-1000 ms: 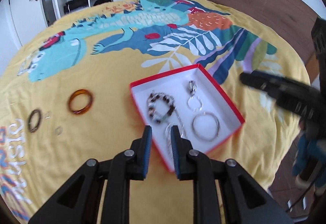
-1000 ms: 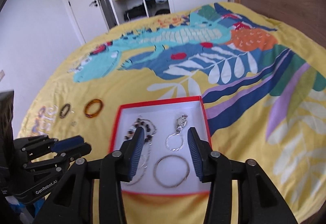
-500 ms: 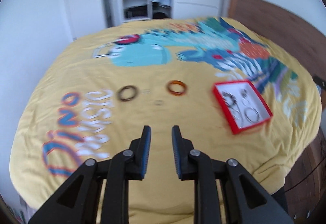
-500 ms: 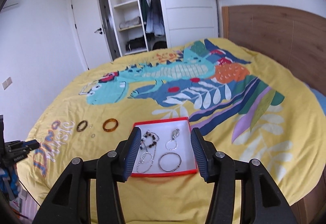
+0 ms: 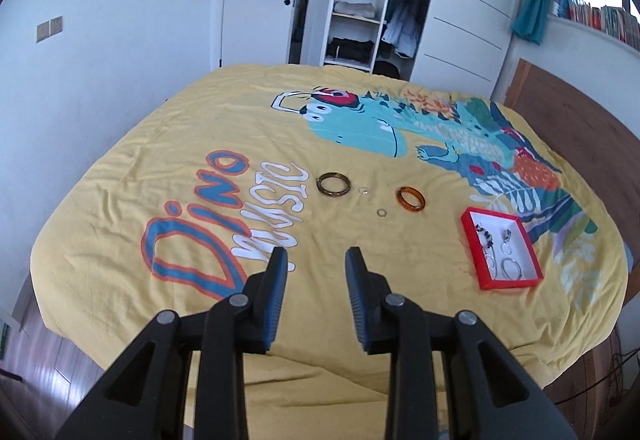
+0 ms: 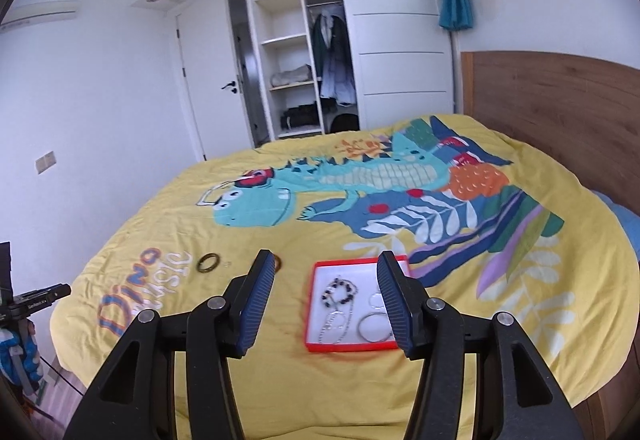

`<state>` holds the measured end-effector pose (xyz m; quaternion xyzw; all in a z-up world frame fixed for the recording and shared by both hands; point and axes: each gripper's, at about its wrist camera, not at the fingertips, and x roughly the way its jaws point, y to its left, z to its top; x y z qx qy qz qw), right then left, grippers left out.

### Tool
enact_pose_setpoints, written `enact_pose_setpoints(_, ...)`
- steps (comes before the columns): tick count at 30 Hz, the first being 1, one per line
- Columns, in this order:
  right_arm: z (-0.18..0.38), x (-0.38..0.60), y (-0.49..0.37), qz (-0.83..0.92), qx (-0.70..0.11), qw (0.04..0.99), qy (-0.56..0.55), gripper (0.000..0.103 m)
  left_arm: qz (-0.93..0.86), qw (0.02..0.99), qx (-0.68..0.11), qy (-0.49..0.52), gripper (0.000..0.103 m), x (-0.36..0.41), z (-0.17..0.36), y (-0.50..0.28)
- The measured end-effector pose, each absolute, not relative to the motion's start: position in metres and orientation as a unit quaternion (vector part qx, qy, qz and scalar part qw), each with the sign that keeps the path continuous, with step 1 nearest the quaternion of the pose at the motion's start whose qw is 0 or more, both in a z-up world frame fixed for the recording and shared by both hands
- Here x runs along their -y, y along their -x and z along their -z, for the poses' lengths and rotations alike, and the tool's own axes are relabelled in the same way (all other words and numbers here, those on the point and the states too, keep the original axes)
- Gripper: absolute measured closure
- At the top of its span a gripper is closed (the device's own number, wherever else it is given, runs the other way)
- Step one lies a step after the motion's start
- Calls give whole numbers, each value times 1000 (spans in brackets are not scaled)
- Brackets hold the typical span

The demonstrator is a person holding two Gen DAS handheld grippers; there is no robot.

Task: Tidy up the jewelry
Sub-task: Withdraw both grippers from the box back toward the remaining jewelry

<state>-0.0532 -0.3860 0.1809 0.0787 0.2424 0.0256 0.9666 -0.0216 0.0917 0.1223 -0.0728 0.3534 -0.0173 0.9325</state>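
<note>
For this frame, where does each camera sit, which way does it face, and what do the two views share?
Left wrist: sits on the left claw, raised above the near bed edge, facing the dark bangle, amber bangle and the wardrobe; both its fingers show, spread apart.
Right wrist: sits on the right claw, facing across the red box toward the wardrobe; its open fingers show, plus the left claw at far left.
Shared: the yellow bedspread, red box, both bangles.
</note>
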Motion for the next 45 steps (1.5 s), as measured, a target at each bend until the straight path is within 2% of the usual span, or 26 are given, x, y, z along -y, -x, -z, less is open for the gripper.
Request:
enact_pose_setpoints(10, -190, 339, 72, -63, -240, 966, -71, 49, 31, 934, -341, 99, 73, -92, -115, 44)
enact_pose_setpoints(21, -174, 294, 57, -92, -270, 957, -46, 49, 17, 928, -353, 117, 73, -111, -90, 46)
enact_pose_setpoints(33, -131, 266, 3, -126, -325, 937, -32, 50, 8, 911, -396, 117, 73, -117, -52, 14)
enact_pose_setpoints(45, -83, 254, -67, -159, -378, 911, -34, 50, 16, 886, -454, 94, 73, -95, -20, -53)
